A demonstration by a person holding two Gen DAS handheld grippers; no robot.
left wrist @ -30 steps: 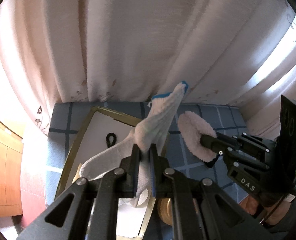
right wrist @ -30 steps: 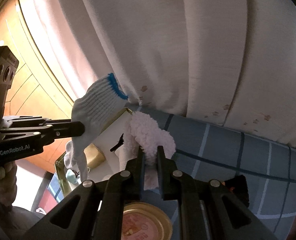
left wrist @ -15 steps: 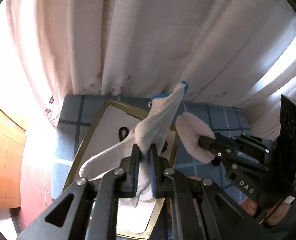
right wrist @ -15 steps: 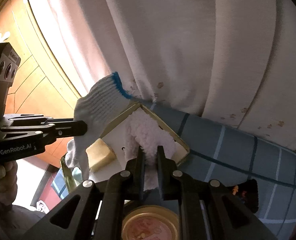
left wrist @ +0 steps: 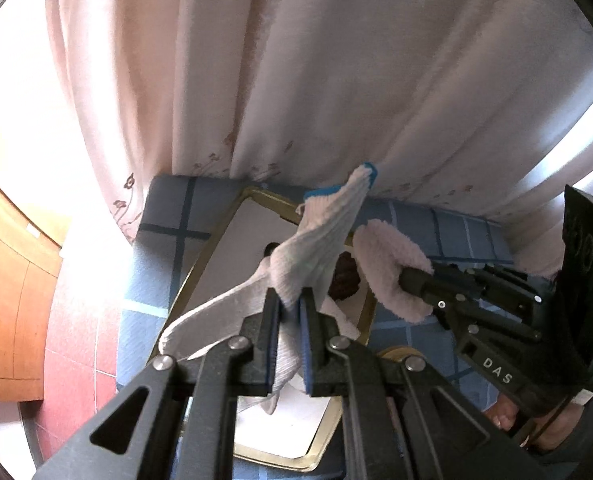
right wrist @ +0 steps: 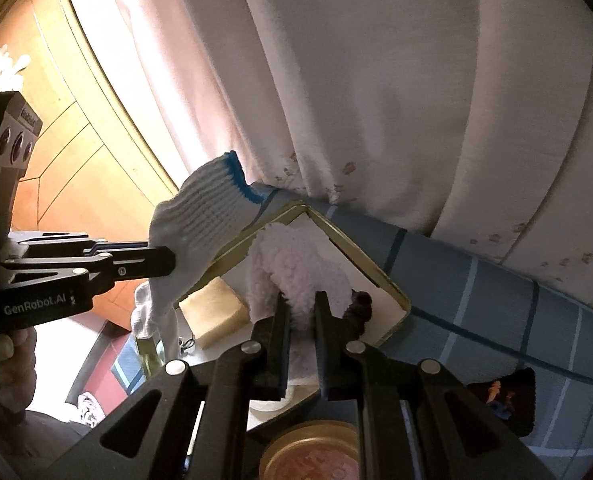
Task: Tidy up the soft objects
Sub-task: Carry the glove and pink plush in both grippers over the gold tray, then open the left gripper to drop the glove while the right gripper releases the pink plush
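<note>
My left gripper (left wrist: 289, 300) is shut on a white knit glove (left wrist: 316, 240) with a blue cuff, held above a white tray with a gold rim (left wrist: 200, 256). The glove also shows in the right wrist view (right wrist: 200, 216), pinched by the left gripper (right wrist: 168, 262). My right gripper (right wrist: 299, 300) is shut on a fluffy pale pink cloth (right wrist: 296, 264), held over the tray's far corner (right wrist: 356, 248). In the left wrist view the pink cloth (left wrist: 384, 264) hangs from the right gripper (left wrist: 406, 278) beside the glove.
The tray sits on a blue checked tablecloth (right wrist: 476, 292) against a pale curtain (left wrist: 336, 80). A dark brown item (right wrist: 360, 308) and a yellow sponge (right wrist: 216, 312) lie in the tray. A round gold lid (right wrist: 316, 456) sits below the right gripper. A dark object (right wrist: 504, 396) lies at right.
Both grippers have moved forward and left over the tray with their loads still held. More of the tray, the sponge and the dark item have come into view.
</note>
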